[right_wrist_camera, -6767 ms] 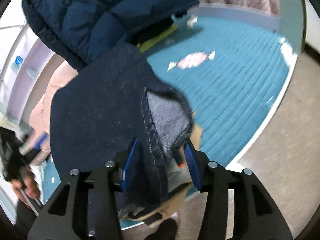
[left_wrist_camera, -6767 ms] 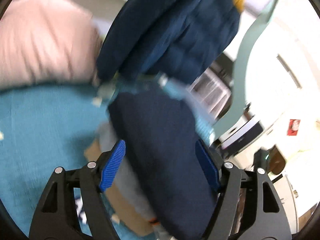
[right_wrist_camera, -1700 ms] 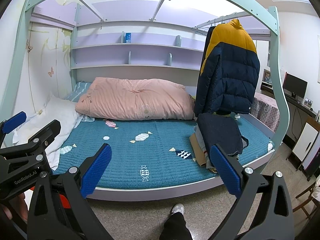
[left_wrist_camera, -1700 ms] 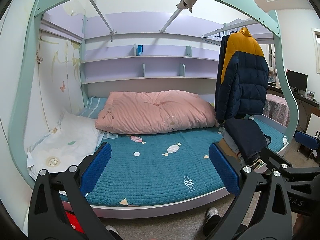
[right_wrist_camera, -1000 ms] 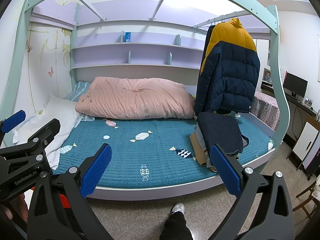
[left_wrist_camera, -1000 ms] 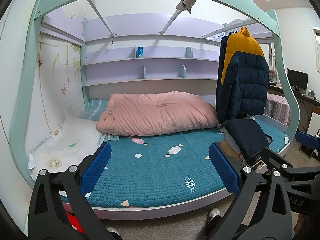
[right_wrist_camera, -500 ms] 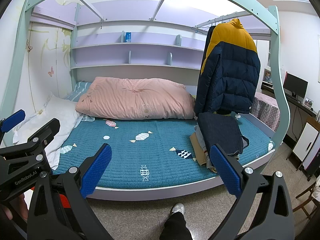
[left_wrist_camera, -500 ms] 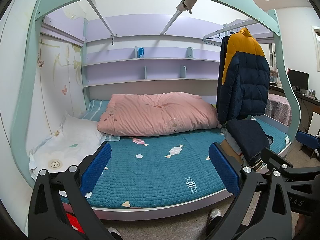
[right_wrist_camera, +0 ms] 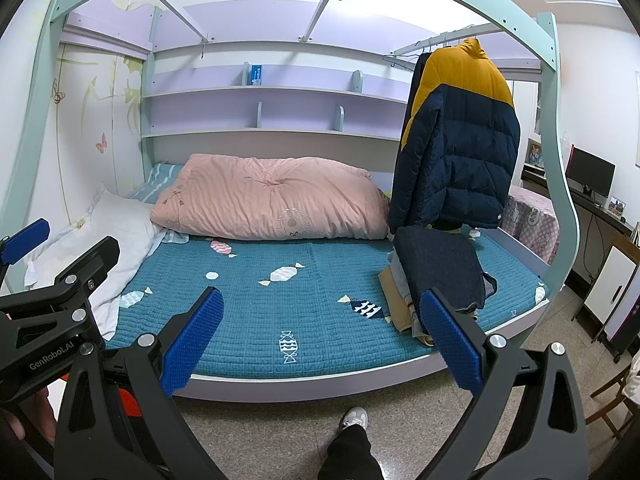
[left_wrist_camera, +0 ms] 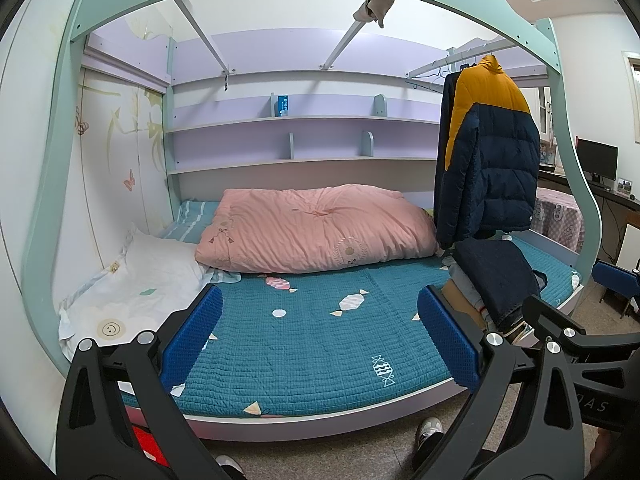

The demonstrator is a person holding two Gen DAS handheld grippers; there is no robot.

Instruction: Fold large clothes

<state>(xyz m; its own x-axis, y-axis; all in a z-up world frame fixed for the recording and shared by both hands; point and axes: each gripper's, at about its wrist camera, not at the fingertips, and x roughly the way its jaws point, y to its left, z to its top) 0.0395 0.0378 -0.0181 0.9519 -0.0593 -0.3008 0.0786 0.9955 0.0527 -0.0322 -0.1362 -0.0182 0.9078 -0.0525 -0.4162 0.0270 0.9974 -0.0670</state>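
Observation:
A folded dark navy garment (right_wrist_camera: 438,266) lies on top of a small stack of folded clothes (right_wrist_camera: 394,294) at the right side of the teal bed (right_wrist_camera: 280,320). It also shows in the left wrist view (left_wrist_camera: 496,276). My left gripper (left_wrist_camera: 320,338) is open and empty, held back from the bed's front edge. My right gripper (right_wrist_camera: 320,338) is open and empty too, also back from the bed. A navy and yellow puffer jacket (right_wrist_camera: 456,132) hangs on a rail above the stack.
A pink duvet (right_wrist_camera: 268,200) lies along the back of the bed and a white pillow (right_wrist_camera: 116,220) at the left. The curved green bed frame (right_wrist_camera: 560,160) arches overhead. A desk with a monitor (right_wrist_camera: 590,176) stands at the right. The person's shoe (right_wrist_camera: 354,418) is on the floor.
Earlier both grippers held the navy garment close over the stack. Now both are open, empty and pulled back from the bed. In the last second the views barely shift.

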